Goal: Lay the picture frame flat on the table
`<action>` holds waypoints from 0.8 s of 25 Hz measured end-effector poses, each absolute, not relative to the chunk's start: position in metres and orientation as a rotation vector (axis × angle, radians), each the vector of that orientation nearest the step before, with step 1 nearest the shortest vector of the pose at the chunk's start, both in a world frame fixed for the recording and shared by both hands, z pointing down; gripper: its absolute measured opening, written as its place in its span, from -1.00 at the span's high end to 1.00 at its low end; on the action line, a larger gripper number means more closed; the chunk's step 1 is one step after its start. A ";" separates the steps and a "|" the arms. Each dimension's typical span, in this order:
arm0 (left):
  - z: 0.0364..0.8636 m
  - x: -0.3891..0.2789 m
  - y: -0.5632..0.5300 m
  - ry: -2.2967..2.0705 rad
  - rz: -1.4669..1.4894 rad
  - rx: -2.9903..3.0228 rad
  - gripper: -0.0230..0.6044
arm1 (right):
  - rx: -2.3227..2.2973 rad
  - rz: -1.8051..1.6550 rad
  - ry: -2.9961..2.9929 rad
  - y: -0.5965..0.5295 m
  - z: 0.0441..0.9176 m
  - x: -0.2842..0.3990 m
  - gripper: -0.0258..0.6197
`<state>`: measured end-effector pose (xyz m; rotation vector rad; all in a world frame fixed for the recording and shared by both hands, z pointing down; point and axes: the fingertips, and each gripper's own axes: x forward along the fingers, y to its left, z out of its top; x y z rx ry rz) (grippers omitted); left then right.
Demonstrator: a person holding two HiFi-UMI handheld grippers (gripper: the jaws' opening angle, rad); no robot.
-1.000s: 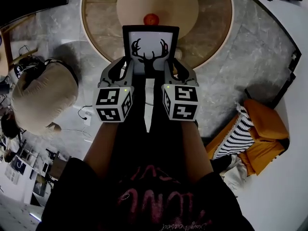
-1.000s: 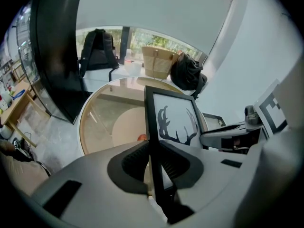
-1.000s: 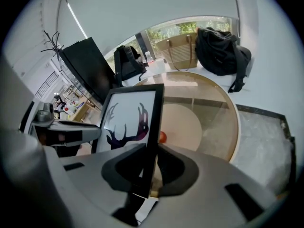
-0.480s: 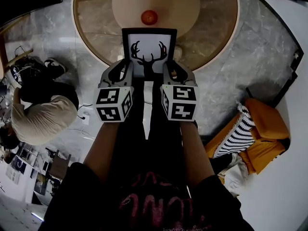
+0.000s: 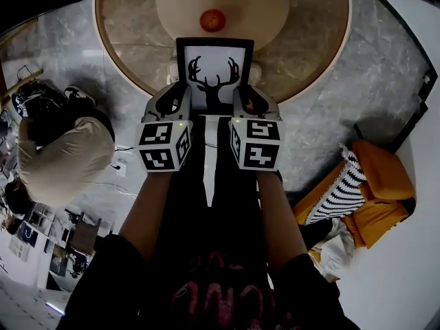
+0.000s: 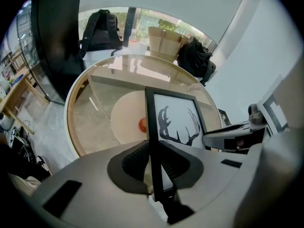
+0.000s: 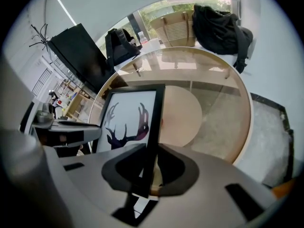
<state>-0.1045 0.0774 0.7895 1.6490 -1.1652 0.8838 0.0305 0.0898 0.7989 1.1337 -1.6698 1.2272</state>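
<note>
A black picture frame (image 5: 214, 71) with a deer-antler print is held upright between both grippers, just over the near edge of the round glass table (image 5: 309, 40). My left gripper (image 5: 180, 98) is shut on the frame's left edge (image 6: 151, 141). My right gripper (image 5: 242, 98) is shut on its right edge (image 7: 153, 132). The frame's lower edge is hidden behind the gripper bodies.
A small red ball (image 5: 212, 20) lies on the table's pale round base beyond the frame. A person in a beige top (image 5: 58, 160) crouches on the floor at the left. An orange chair with a striped cushion (image 5: 357, 191) stands at the right.
The frame and both grippers have stayed almost in place while the view shifted slightly over the table. The person at the left has moved about on the floor.
</note>
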 end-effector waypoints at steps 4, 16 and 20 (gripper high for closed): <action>0.797 -0.104 0.079 -1.164 0.894 1.639 0.69 | 1.132 1.239 -1.653 0.094 0.806 0.030 0.66; 0.810 -0.106 0.086 -1.184 0.896 1.614 0.70 | 1.131 1.240 -1.648 0.099 0.814 0.030 0.66; 0.810 -0.107 0.085 -1.186 0.898 1.616 0.70 | 1.146 1.247 -1.648 0.098 0.812 0.029 0.66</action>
